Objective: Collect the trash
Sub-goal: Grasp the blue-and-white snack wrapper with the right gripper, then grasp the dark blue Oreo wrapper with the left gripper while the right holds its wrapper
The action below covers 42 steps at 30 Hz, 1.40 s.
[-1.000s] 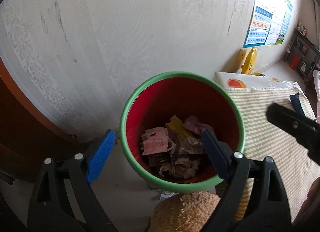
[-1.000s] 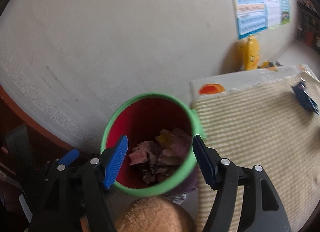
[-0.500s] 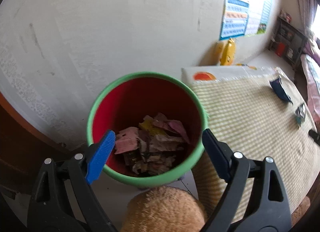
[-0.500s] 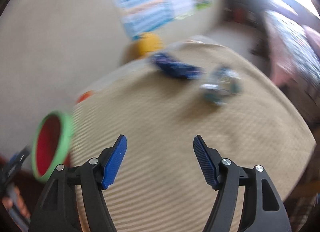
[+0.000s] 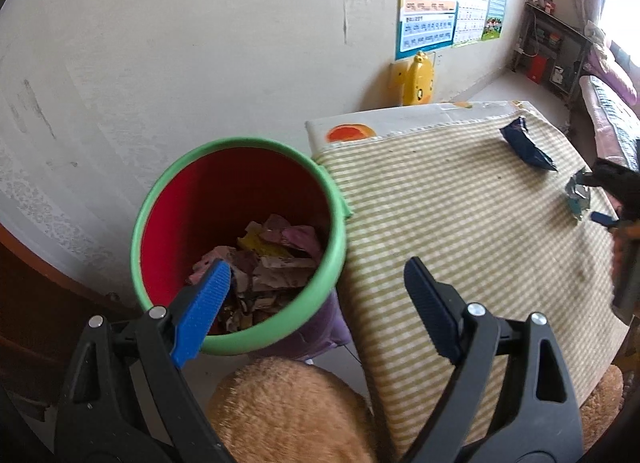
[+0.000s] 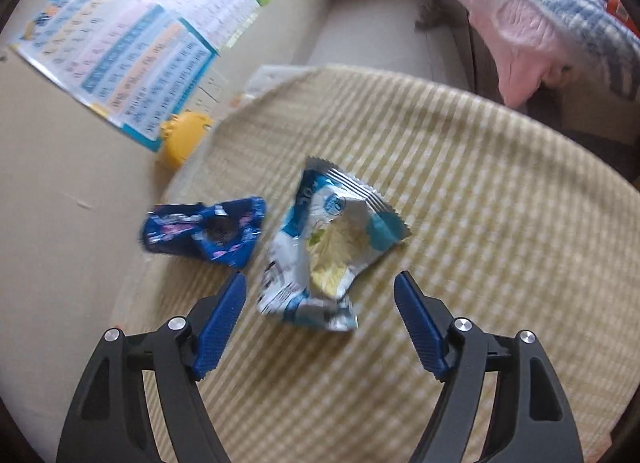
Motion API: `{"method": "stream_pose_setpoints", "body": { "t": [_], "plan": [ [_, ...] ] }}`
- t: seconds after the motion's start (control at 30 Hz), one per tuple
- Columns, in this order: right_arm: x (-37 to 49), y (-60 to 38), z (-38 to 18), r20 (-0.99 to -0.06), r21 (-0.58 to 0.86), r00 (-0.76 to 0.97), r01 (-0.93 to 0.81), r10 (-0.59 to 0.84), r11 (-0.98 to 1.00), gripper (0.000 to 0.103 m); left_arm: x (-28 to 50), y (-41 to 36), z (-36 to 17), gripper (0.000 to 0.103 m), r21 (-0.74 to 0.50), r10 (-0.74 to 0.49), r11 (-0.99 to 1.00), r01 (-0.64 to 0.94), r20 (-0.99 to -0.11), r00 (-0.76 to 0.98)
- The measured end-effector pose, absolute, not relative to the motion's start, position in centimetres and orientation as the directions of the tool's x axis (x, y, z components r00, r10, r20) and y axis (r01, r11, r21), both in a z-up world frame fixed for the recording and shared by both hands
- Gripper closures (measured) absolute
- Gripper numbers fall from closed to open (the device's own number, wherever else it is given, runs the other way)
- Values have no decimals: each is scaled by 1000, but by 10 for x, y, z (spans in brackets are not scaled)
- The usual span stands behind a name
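Note:
A red bin with a green rim [image 5: 240, 167] stands left of the table and holds several crumpled wrappers [image 5: 268, 259]. My left gripper [image 5: 316, 303] is open and empty above the bin's near rim. A silver and teal wrapper [image 6: 328, 247] [image 5: 578, 195] lies on the checked tablecloth [image 6: 480, 223]. My right gripper [image 6: 320, 319] is open just short of it, jaws to either side of its near end. A dark blue wrapper [image 6: 204, 233] [image 5: 524, 145] lies to its left. The right gripper [image 5: 616, 191] shows at the right edge of the left wrist view.
A yellow duck-shaped object [image 5: 418, 79] and posters [image 5: 428, 11] are at the wall behind the table. A tan furry thing [image 5: 288, 411] is below the left gripper. A purple bag [image 5: 320, 331] sits beside the bin's base. A pink blanket [image 6: 540, 23] lies beyond the table.
My right gripper swung from over the bin across the table to the silver wrapper. My left gripper shifted right, from over the bin towards the table edge. Both stayed open.

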State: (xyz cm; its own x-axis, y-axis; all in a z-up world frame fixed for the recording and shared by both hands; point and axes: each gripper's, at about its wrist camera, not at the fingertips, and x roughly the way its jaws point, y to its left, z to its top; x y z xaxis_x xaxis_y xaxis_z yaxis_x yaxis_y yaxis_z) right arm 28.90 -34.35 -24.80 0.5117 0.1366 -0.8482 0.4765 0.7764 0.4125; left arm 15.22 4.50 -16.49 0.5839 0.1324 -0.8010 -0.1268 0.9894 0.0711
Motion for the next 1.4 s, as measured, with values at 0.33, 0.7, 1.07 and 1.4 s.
{"method": "stream_pose_setpoints", "body": {
  "t": [0.33, 0.7, 1.07, 1.4],
  "plan": [
    [258, -337, -228, -802, 317, 589, 279, 100, 906, 78, 198, -28, -161, 17, 36, 48, 999, -32, -802, 596],
    [119, -295, -221, -718, 305, 687, 165, 112, 938, 77, 281, -127, -187, 17, 59, 20, 997, 46, -804, 594],
    [122, -322, -244, -716, 392, 682, 213, 151, 895, 75, 367, -188, -208, 21, 57, -14, 993, 105, -819, 574],
    [117, -330, -245, -708, 414, 684, 203, 173, 888, 74, 399, -201, -234, 60, 49, -5, 995, 90, -857, 515]
  ]
}}
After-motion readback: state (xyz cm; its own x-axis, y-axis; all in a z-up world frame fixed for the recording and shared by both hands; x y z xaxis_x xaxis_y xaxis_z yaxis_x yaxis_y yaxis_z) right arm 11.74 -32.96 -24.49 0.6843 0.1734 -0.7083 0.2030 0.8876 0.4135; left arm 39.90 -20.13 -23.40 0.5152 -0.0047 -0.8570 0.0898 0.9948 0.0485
